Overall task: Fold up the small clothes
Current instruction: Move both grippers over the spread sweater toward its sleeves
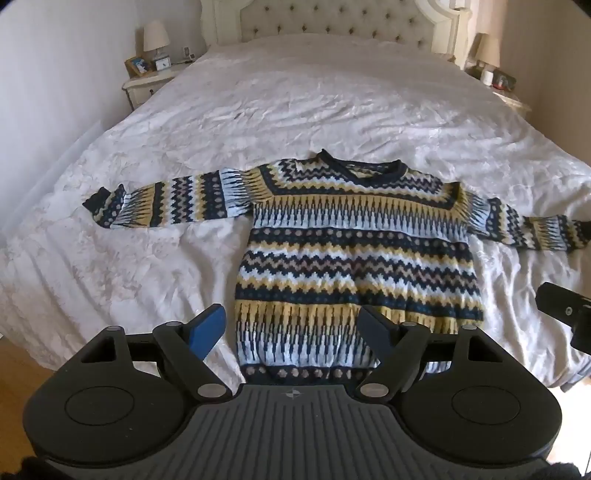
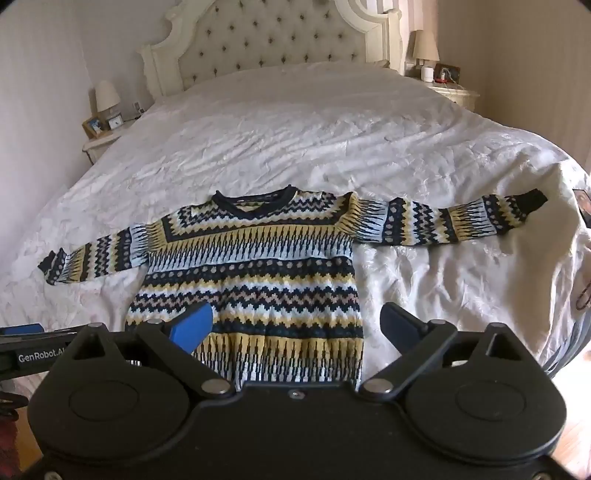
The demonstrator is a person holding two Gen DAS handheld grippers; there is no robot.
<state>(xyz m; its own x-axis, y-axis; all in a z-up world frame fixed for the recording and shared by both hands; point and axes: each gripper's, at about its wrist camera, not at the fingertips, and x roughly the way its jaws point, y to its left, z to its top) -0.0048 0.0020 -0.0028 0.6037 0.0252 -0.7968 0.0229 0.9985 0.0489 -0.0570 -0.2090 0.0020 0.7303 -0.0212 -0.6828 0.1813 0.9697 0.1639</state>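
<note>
A small knitted sweater (image 1: 354, 251) in navy, yellow and pale blue zigzag bands lies flat on the white bed cover (image 1: 295, 110), front up, both sleeves spread sideways, collar toward the headboard. My left gripper (image 1: 291, 325) hovers over the hem's left half, open, with nothing between its blue pads. The right wrist view shows the same sweater (image 2: 251, 280), and my right gripper (image 2: 299, 325) is held above the hem's right half, open wide and empty. A part of the right gripper (image 1: 565, 314) shows at the right edge of the left wrist view.
The tufted headboard (image 2: 273, 33) stands at the far end. A nightstand with a lamp (image 1: 155, 37) and frames is at the left, another lamp (image 2: 424, 44) at the right. Wooden floor shows beside the bed's near corners.
</note>
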